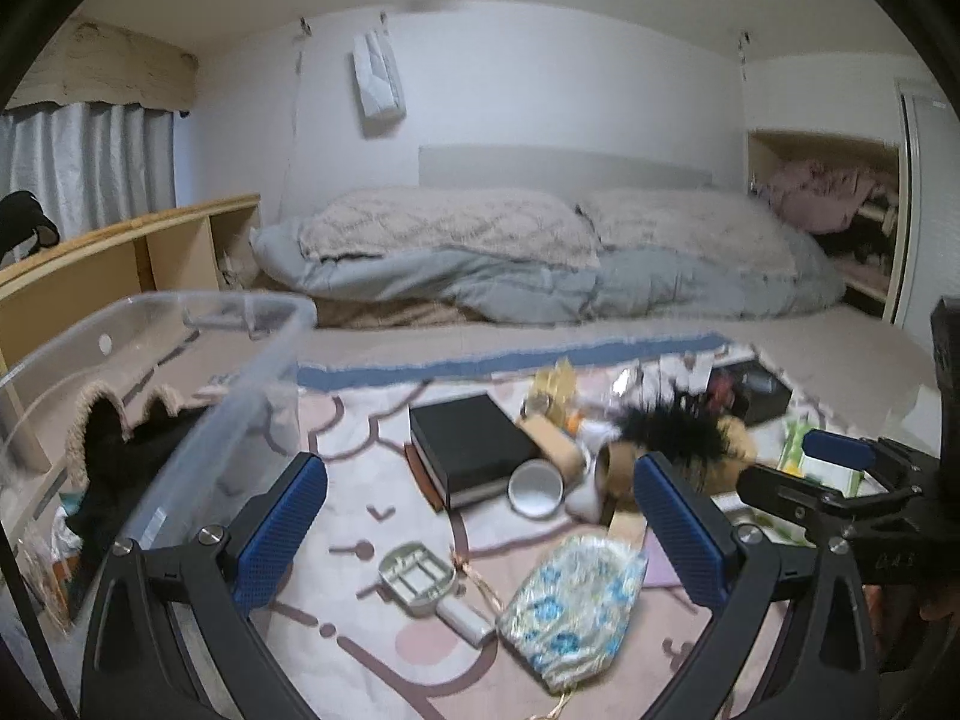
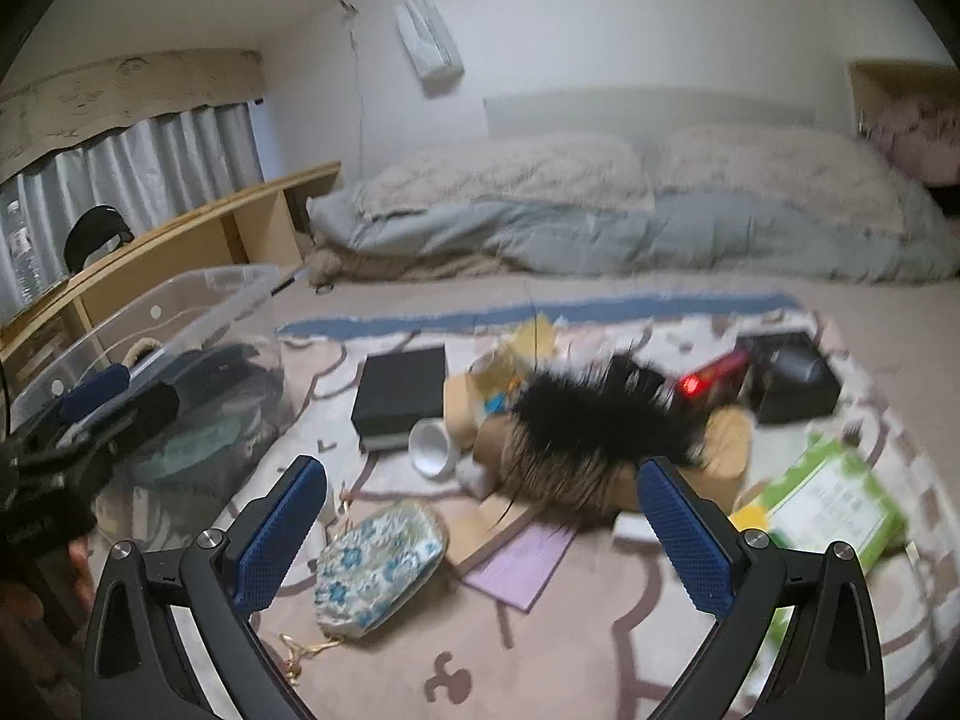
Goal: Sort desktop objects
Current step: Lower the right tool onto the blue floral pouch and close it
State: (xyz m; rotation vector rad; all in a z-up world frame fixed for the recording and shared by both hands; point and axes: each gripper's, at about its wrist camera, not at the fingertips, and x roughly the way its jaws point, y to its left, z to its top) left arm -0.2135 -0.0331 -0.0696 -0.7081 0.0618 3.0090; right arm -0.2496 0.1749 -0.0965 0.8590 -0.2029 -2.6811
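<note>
Loose objects lie on a pink patterned rug (image 1: 372, 648): a black box (image 1: 468, 450), a white cup (image 1: 536, 487) on its side, a floral pouch (image 1: 570, 606) with a gold chain, a white hand mirror (image 1: 420, 579), a black furry item (image 2: 600, 414) on brown cardboard tubes, and a green box (image 2: 834, 504). My left gripper (image 1: 480, 534) is open and empty above the mirror and pouch. My right gripper (image 2: 480, 534) is open and empty above the pouch (image 2: 378, 564) and a lilac card (image 2: 522, 564). A clear plastic bin (image 1: 198, 420) stands at the left, holding dark items.
A bed with grey and beige bedding (image 1: 540, 252) fills the back. A wooden shelf unit (image 1: 120, 252) runs along the left under a curtain. Another black box (image 2: 792, 378) and a red item (image 2: 714, 372) lie at the far right of the rug.
</note>
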